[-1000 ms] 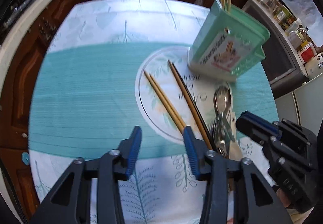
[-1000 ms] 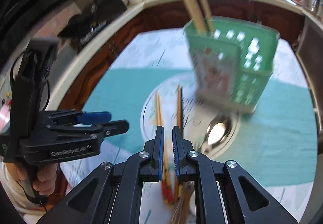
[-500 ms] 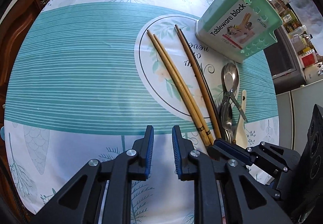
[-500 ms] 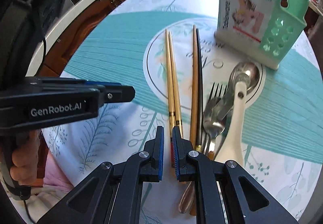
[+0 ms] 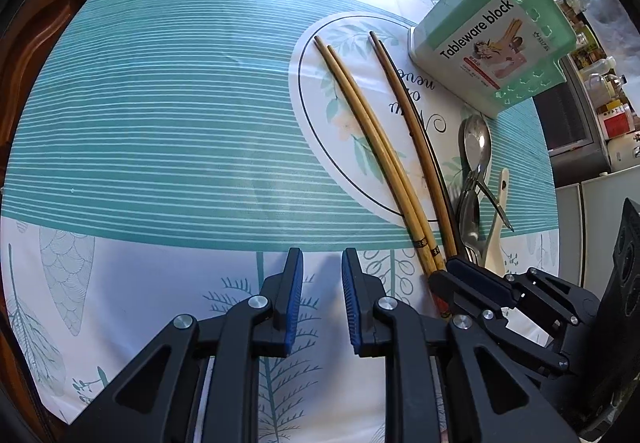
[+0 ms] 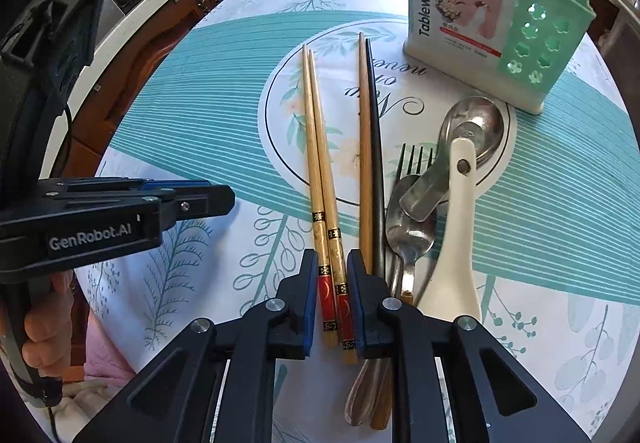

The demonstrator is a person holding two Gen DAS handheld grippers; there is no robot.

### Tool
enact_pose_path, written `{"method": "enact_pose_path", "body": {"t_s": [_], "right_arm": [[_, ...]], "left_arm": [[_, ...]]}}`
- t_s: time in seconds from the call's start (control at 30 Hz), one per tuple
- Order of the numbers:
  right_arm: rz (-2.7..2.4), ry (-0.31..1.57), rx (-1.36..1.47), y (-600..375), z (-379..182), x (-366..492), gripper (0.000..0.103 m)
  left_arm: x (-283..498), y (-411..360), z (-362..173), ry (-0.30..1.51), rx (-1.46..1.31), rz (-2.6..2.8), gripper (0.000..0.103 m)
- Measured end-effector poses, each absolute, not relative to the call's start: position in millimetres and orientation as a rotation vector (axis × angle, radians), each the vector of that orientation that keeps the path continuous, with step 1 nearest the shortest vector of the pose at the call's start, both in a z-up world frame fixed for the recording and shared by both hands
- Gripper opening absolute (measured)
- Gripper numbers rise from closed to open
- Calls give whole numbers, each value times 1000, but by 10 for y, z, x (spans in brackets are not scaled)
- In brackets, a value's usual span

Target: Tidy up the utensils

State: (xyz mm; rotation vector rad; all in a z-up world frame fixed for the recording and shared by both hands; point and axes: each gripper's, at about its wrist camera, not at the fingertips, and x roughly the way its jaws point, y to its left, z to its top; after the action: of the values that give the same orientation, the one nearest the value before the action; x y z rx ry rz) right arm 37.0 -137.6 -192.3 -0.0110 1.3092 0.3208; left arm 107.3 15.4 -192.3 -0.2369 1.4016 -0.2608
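A pair of light wooden chopsticks (image 6: 318,163) with red ends lies on the tablecloth, also in the left wrist view (image 5: 372,135). Beside it lie a brown and a black chopstick (image 6: 370,147), a fork (image 6: 416,171), metal spoons (image 6: 468,127) and a white ceramic spoon (image 6: 456,243). The green tableware holder (image 6: 500,15) stands at the back right. My right gripper (image 6: 328,275) is low over the red ends, its jaws narrowly parted on either side of them; the chopsticks rest on the table. My left gripper (image 5: 320,275) hovers over bare cloth to the left, jaws narrowly parted and empty.
The round table (image 5: 160,123) has a teal and white cloth. Dark wooden cabinets (image 6: 160,31) and a counter ring it behind. Jars and appliances (image 5: 612,115) stand at the right.
My right gripper has come down over the red ends of the light chopsticks and its jaws have parted slightly. Both views have moved closer to the table.
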Motion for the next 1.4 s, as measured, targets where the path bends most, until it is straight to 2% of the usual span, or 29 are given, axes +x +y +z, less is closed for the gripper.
{"method": "enact_pose_path", "body": {"t_s": [0.3, 1.03, 1.4], "right_arm": [[343, 1306, -21, -1346, -1923, 404, 25], [419, 1381, 27, -1029, -1980, 389, 25], [423, 1344, 117, -764, -2013, 308, 25]], "left_arm": [[1089, 279, -1895, 1401, -264, -263, 18], [1194, 232, -1848, 1414, -228, -259, 19], [1415, 159, -1883, 1478, -179, -288, 19]]}}
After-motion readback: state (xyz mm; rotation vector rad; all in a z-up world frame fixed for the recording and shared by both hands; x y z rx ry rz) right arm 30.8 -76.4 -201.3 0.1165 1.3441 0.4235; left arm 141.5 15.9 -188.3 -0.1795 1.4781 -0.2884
